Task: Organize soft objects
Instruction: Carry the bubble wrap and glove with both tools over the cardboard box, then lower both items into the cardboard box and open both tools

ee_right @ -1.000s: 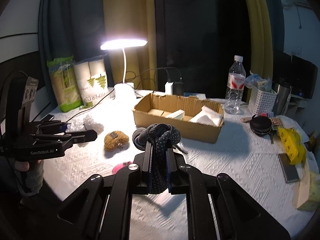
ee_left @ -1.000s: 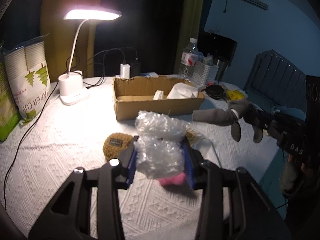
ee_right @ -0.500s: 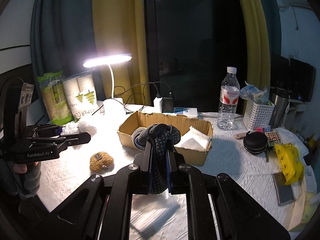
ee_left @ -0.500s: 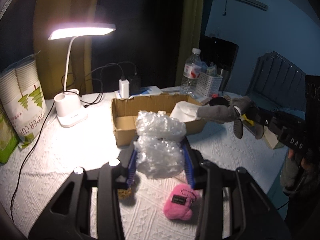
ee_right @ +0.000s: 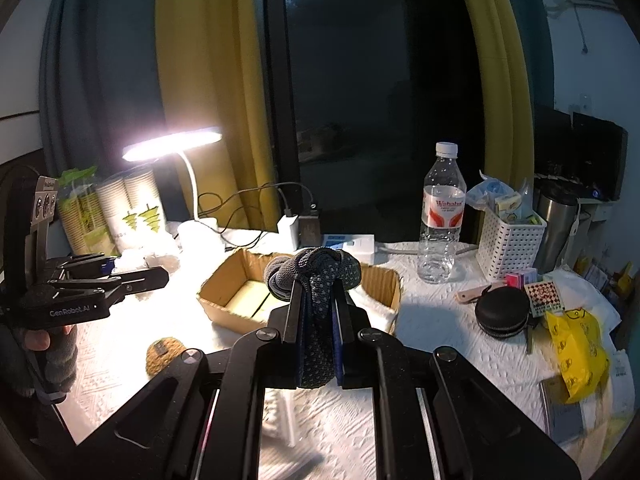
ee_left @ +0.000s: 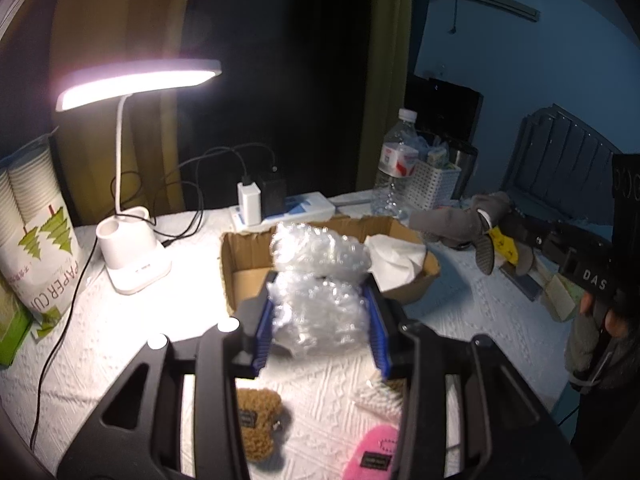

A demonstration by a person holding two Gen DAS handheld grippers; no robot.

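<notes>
Desk (ee_left: pixel 120 312) — white textured cloth, lit by a white desk lamp (ee_left: pixel 136 80) at the left rear. Paper-cup sleeve (ee_left: pixel 36 240) stands at the far left edge.

Cardboard box (ee_left: pixel 248 264), open-topped, sits mid-desk; white tissue (ee_left: pixel 396 260) lies in its right end. Water bottle (ee_right: pixel 442 216) and white slotted basket (ee_right: pixel 508 240) stand behind and to the right of the box.

Left gripper (ee_left: pixel 320 320) — jaws pinching a wad of clear bubble wrap (ee_left: pixel 320 276), held in the air just in front of the box's near wall; the wad bulges above the jaws.

Right gripper (ee_right: pixel 318 316) — jaws pressed on a knotted grey-blue sock bundle (ee_right: pixel 316 272), held in the air in front of the box, to its right in the left wrist view.

On the cloth below the left gripper: brown plush pouch (ee_left: pixel 256 420) and pink plush pouch (ee_left: pixel 376 452), apart from each other, both outside the box.
</notes>
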